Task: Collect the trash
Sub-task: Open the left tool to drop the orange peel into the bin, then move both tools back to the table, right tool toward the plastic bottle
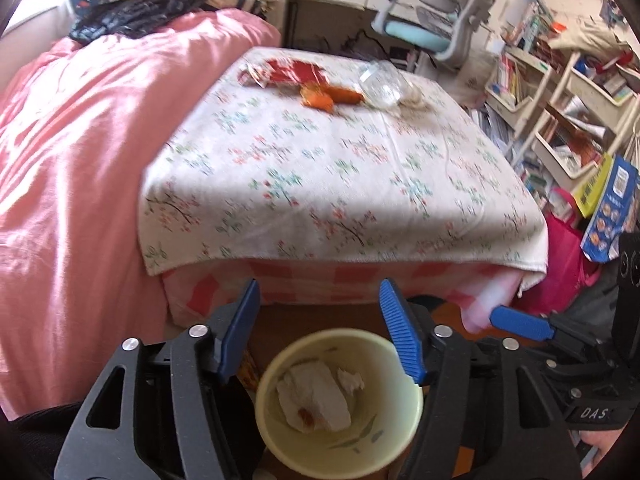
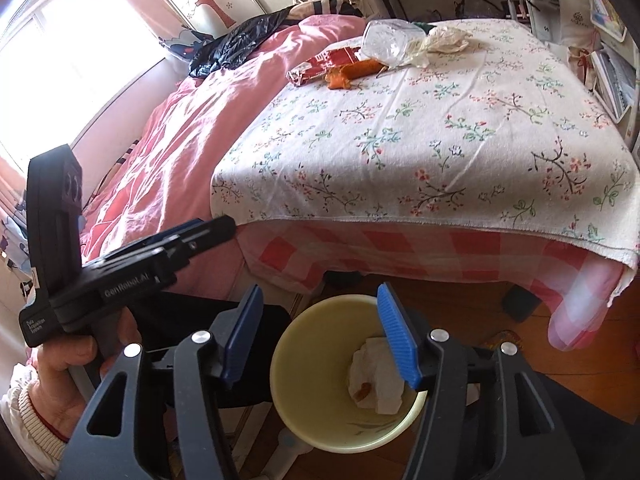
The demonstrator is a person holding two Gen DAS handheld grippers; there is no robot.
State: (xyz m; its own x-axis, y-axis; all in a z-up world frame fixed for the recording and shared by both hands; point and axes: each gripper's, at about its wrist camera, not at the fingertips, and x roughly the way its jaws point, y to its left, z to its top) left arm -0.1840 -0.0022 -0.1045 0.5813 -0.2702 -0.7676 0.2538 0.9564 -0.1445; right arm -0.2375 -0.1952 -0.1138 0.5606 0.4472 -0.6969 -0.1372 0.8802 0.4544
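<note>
A pale yellow bin (image 1: pixel 276 440) stands on the floor below both grippers, with crumpled white tissue (image 1: pixel 316 400) inside; it also shows in the right wrist view (image 2: pixel 304 400). My left gripper (image 1: pixel 320 332) is open and empty above the bin. My right gripper (image 2: pixel 320 336) is open and empty over the bin's rim. On the far end of the floral cloth (image 1: pixel 320 168) lie a red wrapper (image 1: pixel 288 72), an orange wrapper (image 1: pixel 328 97), a clear crushed plastic bottle (image 1: pixel 380 84) and a crumpled whitish bag (image 2: pixel 440 42).
A pink quilt (image 1: pixel 80 160) covers the bed at left with a black plastic bag (image 1: pixel 132 14) on it. Cluttered shelves (image 1: pixel 560 100), a desk chair (image 1: pixel 440 24) and a pink bag (image 1: pixel 560 276) stand at right. Wooden floor (image 2: pixel 560 340) lies below the bed edge.
</note>
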